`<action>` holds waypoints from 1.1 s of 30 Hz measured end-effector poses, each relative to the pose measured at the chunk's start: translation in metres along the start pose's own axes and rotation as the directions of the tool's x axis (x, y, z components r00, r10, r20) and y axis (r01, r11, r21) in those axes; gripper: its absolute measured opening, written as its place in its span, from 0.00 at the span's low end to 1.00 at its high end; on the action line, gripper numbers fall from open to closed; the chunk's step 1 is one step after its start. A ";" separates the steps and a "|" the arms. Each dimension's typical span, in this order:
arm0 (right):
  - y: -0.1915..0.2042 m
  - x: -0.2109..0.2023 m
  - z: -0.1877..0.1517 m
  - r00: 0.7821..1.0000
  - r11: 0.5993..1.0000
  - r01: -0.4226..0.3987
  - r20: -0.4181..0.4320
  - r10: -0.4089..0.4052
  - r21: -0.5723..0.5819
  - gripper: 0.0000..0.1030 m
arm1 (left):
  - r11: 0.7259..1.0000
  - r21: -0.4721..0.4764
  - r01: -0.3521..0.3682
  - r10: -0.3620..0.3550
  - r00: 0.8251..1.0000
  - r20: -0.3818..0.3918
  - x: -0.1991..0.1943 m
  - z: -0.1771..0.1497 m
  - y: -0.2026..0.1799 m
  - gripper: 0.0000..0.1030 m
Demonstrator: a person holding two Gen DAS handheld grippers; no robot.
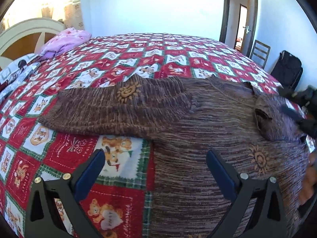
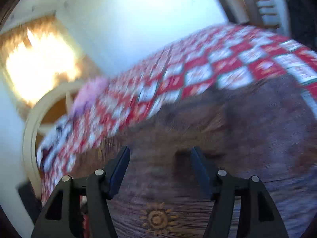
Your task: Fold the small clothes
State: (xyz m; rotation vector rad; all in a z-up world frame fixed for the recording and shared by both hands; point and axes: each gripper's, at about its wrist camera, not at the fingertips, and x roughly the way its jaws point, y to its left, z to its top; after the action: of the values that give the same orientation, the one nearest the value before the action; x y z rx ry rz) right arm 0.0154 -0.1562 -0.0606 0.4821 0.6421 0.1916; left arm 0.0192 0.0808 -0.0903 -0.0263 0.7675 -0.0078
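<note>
A brown knit sweater [image 1: 198,130] with orange sun motifs lies flat on the bed. Its one sleeve [image 1: 118,107] stretches out to the left, and the other sleeve [image 1: 277,117] is folded in over the body at the right. My left gripper [image 1: 155,157] hovers open over the sweater's left edge, one finger over the quilt and one over the knit, holding nothing. In its own blurred view my right gripper [image 2: 160,153] stands open above the sweater [image 2: 227,138], with a sun motif [image 2: 157,219] below it and nothing between its pads. The right gripper [image 1: 305,107] also shows blurred beside the folded sleeve.
The bed carries a red, white and green teddy-bear quilt [image 1: 122,63]. A pink bundle [image 1: 67,39] lies by the cream headboard [image 1: 23,33]. A door [image 1: 251,19], a wooden chair [image 1: 259,52] and a black bag [image 1: 287,69] stand beyond the far right side. A hand [image 1: 309,180] shows at the right edge.
</note>
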 end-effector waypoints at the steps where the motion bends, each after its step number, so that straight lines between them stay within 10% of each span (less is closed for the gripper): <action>1: -0.005 -0.006 0.003 0.999 0.999 0.048 0.014 -0.048 0.005 0.52 | 1.000 0.005 -0.003 0.003 1.000 -0.001 0.001 -0.001 -0.002 1.00; 2: -0.011 -0.009 0.005 0.994 0.994 0.109 0.008 -0.109 -0.002 0.27 | 1.000 0.004 -0.001 0.001 1.000 -0.008 0.003 -0.002 -0.003 1.00; 4: -0.021 -0.005 0.004 0.984 0.985 0.172 -0.038 -0.173 -0.026 0.16 | 1.000 -0.006 0.010 -0.010 1.000 -0.029 0.007 -0.004 -0.006 1.00; 13: -0.020 0.053 -0.004 0.946 0.952 0.298 -0.110 -0.304 -0.071 0.16 | 1.000 0.013 -0.007 0.007 1.000 -0.021 -0.001 -0.003 -0.008 1.00; 21: 0.016 0.090 0.000 0.978 0.994 0.039 -0.202 -0.058 -0.099 0.16 | 0.999 -0.019 -0.034 0.034 0.999 -0.029 0.004 -0.001 0.009 1.00; 33: 0.009 0.062 -0.035 0.983 0.982 0.109 -0.130 -0.129 -0.153 0.16 | 0.980 -0.183 -0.075 0.058 0.994 -0.095 0.016 -0.007 0.046 1.00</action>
State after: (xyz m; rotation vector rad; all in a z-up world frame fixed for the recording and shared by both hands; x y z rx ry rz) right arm 0.0418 -0.1157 -0.1134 0.2903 0.7856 0.1579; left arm 0.0259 0.1265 -0.1080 -0.1797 0.8564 0.1279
